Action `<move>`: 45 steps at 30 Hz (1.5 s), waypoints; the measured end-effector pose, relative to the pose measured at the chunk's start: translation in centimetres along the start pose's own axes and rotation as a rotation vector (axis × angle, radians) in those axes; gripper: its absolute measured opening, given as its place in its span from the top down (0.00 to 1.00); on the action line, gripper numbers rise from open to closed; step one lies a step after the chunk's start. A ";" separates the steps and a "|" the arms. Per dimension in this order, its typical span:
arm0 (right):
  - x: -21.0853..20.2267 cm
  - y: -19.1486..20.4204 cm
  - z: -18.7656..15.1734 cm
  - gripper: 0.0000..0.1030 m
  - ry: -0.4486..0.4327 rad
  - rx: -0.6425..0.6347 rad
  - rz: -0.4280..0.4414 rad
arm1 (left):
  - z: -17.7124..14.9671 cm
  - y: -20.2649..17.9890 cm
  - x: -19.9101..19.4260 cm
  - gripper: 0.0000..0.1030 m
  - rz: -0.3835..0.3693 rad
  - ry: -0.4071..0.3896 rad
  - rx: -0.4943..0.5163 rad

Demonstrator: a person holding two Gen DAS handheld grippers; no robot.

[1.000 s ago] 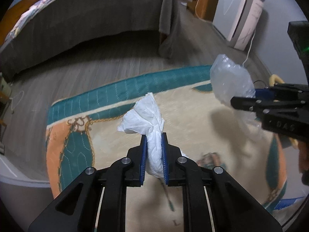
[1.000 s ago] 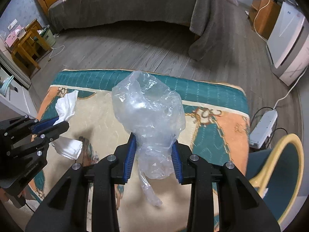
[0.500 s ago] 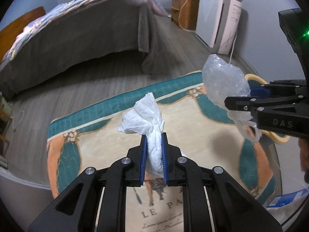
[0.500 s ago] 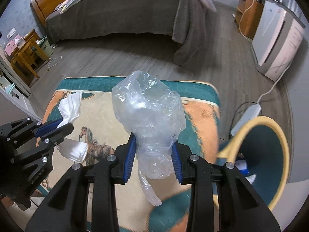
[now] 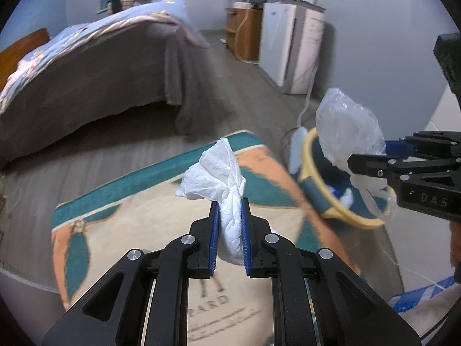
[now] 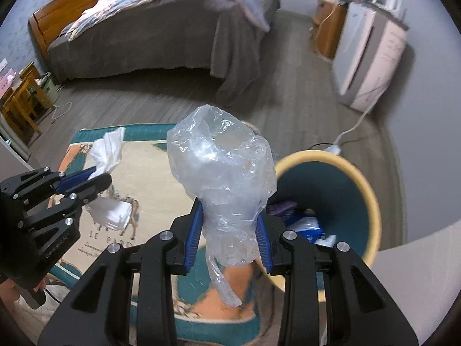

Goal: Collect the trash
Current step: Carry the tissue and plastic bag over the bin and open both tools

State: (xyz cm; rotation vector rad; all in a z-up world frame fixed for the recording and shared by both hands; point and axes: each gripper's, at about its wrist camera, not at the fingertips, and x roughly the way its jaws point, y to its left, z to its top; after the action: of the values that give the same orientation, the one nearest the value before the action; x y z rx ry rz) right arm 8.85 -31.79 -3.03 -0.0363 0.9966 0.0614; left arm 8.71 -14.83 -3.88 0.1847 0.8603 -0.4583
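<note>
Trash both picked up, none binned yet: tissue [image 5: 222,173] pinched in left hand-held gripper [image 5: 229,227], plastic bag [image 6: 222,167] clamped in right hand-held gripper [image 6: 229,236]. Bin [image 6: 371,201] at 3 o'clock of right view, already holding scraps. Left: carry over rim, drop both.

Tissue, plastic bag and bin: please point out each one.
Tissue [image 5: 219,170], left wrist view, its crumpled top.
Plastic bag [image 6: 222,161], right wrist view, its puffed middle.
Bin [image 6: 371,199], right wrist view, its yellow rim.
</note>
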 end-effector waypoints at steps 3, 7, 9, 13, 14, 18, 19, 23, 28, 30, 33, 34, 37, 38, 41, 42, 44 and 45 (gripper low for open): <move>-1.9 -1.1 -1.4 0.67 -0.018 0.004 -0.020 | -0.3 -2.0 -0.3 0.85 -0.016 -0.001 0.046; -2.6 -2.9 -2.1 0.67 -0.024 0.047 -0.015 | -1.1 -4.8 -0.7 0.85 -0.031 0.003 0.107; -2.3 -3.9 -2.2 0.67 -0.018 0.069 -0.020 | -1.6 -5.9 -1.0 0.85 -0.050 0.006 0.112; -0.7 -5.6 -2.4 0.67 0.020 0.109 -0.016 | -2.3 -8.0 -1.4 0.85 -0.071 0.006 0.144; -0.3 -6.1 -2.5 0.67 0.030 0.122 -0.013 | -2.5 -8.6 -1.4 0.85 -0.074 0.005 0.159; 1.0 -7.5 -2.5 0.67 0.060 0.138 -0.021 | -2.8 -10.1 -1.0 0.85 -0.083 0.014 0.197; 1.3 -7.8 -2.4 0.67 0.065 0.142 -0.020 | -2.7 -10.5 -0.8 0.85 -0.084 0.018 0.206; 2.2 -9.4 -2.6 0.67 0.078 0.166 -0.023 | -2.1 -11.7 0.2 0.85 -0.096 0.028 0.230; 3.5 -12.3 -3.0 0.67 0.086 0.223 -0.036 | -0.4 -12.6 1.8 0.85 -0.131 0.040 0.215; 4.1 -13.9 -3.4 0.67 0.090 0.255 -0.055 | 0.1 -13.0 2.7 0.85 -0.139 0.047 0.215; 4.9 -16.3 -4.3 0.67 0.093 0.324 -0.076 | 1.1 -14.0 4.0 0.85 -0.151 0.052 0.232; 5.0 -16.8 -4.5 0.67 0.096 0.343 -0.083 | 1.5 -14.4 4.5 0.85 -0.156 0.054 0.240; 5.7 -18.3 -5.0 0.67 0.103 0.389 -0.105 | 2.4 -15.5 6.0 0.85 -0.165 0.063 0.271; 5.8 -18.7 -5.2 0.67 0.103 0.400 -0.114 | 2.6 -15.9 6.6 0.85 -0.162 0.066 0.287; 6.3 -19.7 -5.5 0.67 0.109 0.428 -0.130 | 3.2 -17.0 8.2 0.85 -0.156 0.074 0.321; 6.4 -19.9 -5.5 0.67 0.108 0.438 -0.134 | 3.4 -17.3 8.7 0.85 -0.158 0.077 0.323; 6.2 -20.3 -5.5 0.67 0.095 0.450 -0.140 | 3.8 -17.7 9.4 0.85 -0.160 0.080 0.320; 6.1 -20.2 -5.4 0.67 0.087 0.453 -0.140 | 4.1 -17.8 9.7 0.85 -0.162 0.078 0.316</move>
State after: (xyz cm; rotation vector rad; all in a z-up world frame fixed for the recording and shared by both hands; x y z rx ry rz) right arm 8.97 -52.03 -11.06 0.3079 1.0731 -0.2965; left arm 8.78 -35.08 -8.25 0.4276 0.8790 -0.7431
